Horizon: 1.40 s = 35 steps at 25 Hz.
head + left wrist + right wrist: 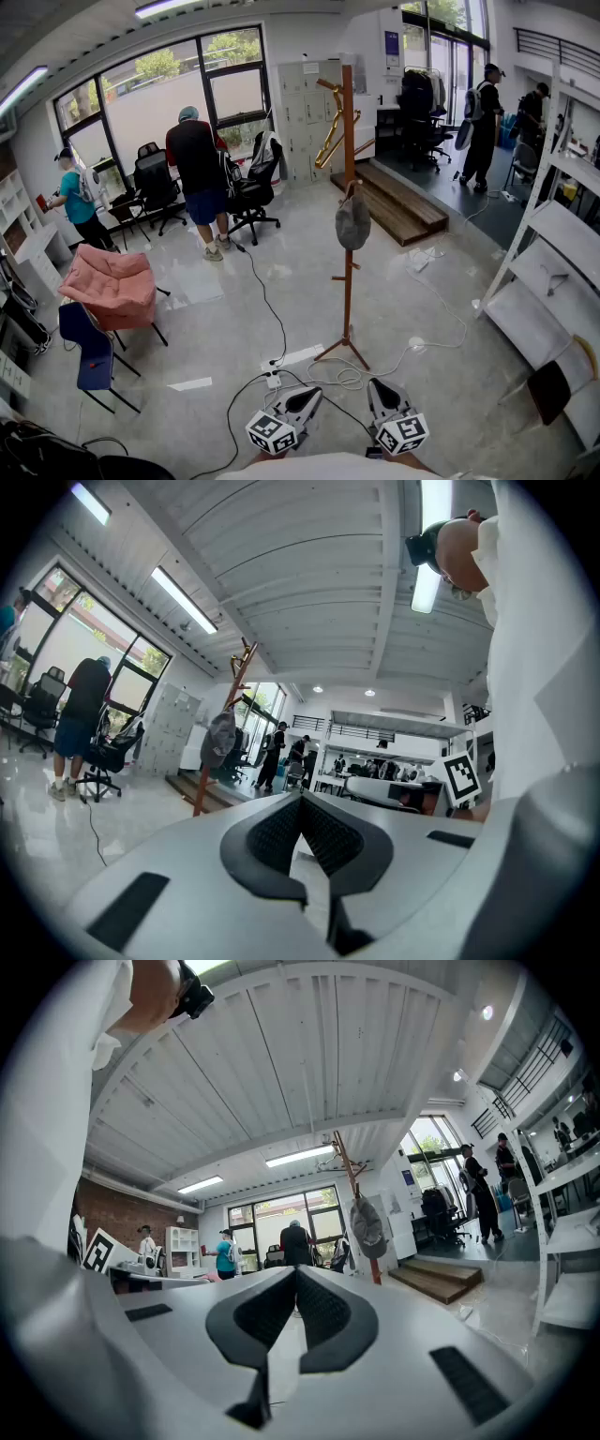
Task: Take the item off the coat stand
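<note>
A wooden coat stand (348,281) rises from the middle of the floor. A grey cap (353,220) hangs from one of its pegs about halfway up. Both grippers are held low near my body, well short of the stand. My left gripper (313,393) and my right gripper (376,385) both point toward its base. In the left gripper view the jaws (300,800) meet with nothing between them, and the cap (222,739) shows far off to the left. In the right gripper view the jaws (296,1273) also meet empty, with the cap (367,1226) ahead to the right.
Cables and a power strip (273,379) lie on the floor between me and the stand's feet. A pink cushioned chair (111,286) and a blue chair (89,356) stand at left, white shelving (553,281) at right, wooden steps (398,206) behind. Several people stand farther back.
</note>
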Available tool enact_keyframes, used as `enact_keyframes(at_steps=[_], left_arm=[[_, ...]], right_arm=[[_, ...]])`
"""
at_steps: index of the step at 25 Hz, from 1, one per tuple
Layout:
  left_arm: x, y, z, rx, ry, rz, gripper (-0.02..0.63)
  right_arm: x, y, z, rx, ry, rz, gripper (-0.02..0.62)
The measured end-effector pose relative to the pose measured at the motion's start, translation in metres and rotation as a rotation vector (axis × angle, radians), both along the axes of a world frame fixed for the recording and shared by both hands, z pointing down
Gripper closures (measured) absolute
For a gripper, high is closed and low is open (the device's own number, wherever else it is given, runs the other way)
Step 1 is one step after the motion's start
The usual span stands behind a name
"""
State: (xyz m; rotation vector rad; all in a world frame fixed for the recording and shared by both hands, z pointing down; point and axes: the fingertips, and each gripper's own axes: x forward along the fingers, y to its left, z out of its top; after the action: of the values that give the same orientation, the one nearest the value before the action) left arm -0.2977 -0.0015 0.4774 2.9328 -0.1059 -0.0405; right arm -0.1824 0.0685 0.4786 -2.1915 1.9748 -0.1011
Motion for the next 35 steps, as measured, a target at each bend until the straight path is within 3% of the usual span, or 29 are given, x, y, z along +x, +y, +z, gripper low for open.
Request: enact_keyframes(at_steps=[5, 14, 19, 23, 29, 35], left_arm=[[0.013, 0.036, 0.005, 0.025, -0.032, 0.022, 0.6], [0.021, 0.043, -0.002, 0.017, -0.054, -0.052, 0.6], [0.028, 0.038, 0.004, 0.02, -0.092, -0.2, 0.6], [0.037, 0.047, -0.001, 0.011, -0.065, -0.284, 0.6], [0.071, 0.071, 0.007, -0.023, -0.076, -0.286, 0.6], [0.098, 0.088, 0.014, -0.026, -0.104, -0.259, 0.6]], right_arm=[[-0.001, 0.022, -0.013, -0.004, 0.056, -0.042, 0.571], [0.02, 0.053, -0.01, -0.011, 0.035, -0.012, 0.571], [0.042, 0.072, -0.001, -0.024, 0.036, 0.028, 0.569], [0.063, 0.092, 0.009, -0.06, 0.002, 0.047, 0.569], [0.085, 0.119, 0.017, -0.066, -0.025, 0.003, 0.569], [0.113, 0.134, 0.029, -0.073, -0.056, 0.033, 0.569]])
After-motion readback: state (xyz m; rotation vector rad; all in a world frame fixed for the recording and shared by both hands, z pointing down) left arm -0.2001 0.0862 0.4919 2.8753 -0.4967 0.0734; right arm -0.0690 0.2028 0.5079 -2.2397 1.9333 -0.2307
